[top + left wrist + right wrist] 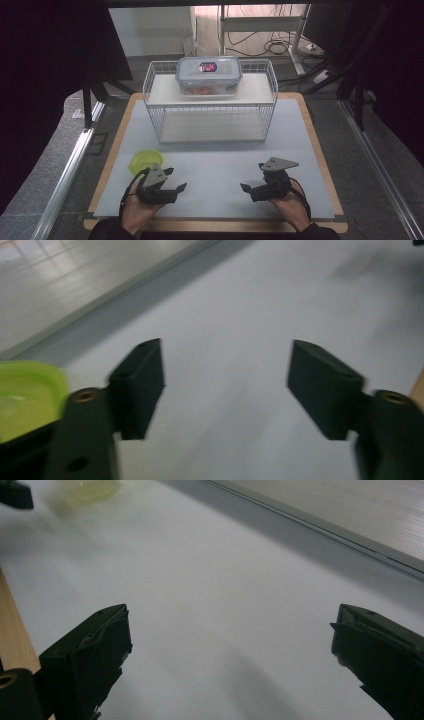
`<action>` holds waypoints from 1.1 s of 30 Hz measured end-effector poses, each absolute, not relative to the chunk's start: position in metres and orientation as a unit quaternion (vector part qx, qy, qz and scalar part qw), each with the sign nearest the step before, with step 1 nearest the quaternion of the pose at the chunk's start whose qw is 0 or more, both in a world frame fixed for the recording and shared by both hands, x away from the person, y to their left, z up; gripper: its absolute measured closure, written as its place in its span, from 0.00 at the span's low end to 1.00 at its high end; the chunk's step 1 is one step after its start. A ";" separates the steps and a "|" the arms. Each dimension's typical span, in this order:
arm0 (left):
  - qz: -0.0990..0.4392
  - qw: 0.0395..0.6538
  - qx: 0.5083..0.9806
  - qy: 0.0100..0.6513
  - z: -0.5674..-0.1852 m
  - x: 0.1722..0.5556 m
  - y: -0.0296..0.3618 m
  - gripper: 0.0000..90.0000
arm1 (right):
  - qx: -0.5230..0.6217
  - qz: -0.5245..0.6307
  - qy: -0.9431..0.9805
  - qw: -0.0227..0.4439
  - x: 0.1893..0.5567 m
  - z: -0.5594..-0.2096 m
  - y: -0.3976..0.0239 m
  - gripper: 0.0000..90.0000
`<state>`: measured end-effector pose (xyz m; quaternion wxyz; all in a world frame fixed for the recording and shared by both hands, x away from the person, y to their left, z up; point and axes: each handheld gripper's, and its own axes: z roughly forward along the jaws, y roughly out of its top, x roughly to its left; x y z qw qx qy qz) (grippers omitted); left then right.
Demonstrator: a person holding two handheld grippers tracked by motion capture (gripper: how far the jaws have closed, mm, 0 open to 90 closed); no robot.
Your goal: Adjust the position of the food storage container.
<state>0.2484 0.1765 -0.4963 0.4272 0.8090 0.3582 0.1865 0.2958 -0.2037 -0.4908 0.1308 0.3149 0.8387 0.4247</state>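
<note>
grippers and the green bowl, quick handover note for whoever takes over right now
Left gripper: jaws open with nothing between them, low over the white mat, just in front of the green bowl.
Right gripper: jaws open and empty, low over the mat at the near right.
Green bowl: on the mat at the near left, not held.
Lidded plastic container: closed, on the top shelf of the white wire rack at the far side of the mat.
Done: nothing is gripped.
Left: probably picking up the bowl, the thing nearest the left gripper.
</note>
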 end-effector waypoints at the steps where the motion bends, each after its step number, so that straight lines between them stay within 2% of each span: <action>1: 0.183 0.430 0.806 0.362 -0.495 0.251 0.181 0.50 | 0.317 0.426 0.837 0.130 0.296 -0.491 -0.205 0.03; 5: 0.187 0.431 0.797 0.379 -0.491 0.256 0.198 0.67 | 0.323 0.429 0.834 0.128 0.298 -0.491 -0.207 0.04; 11: 0.223 0.436 0.780 0.390 -0.484 0.258 0.215 0.91 | 0.321 0.425 0.837 0.124 0.298 -0.493 -0.205 0.04; 14: 0.237 0.443 0.763 0.406 -0.483 0.260 0.229 0.99 | 0.323 0.424 0.837 0.121 0.298 -0.494 -0.205 0.05; 33: 0.264 0.411 0.702 0.518 -0.495 0.263 0.314 1.00 | 0.337 0.420 0.834 0.122 0.301 -0.495 -0.208 0.05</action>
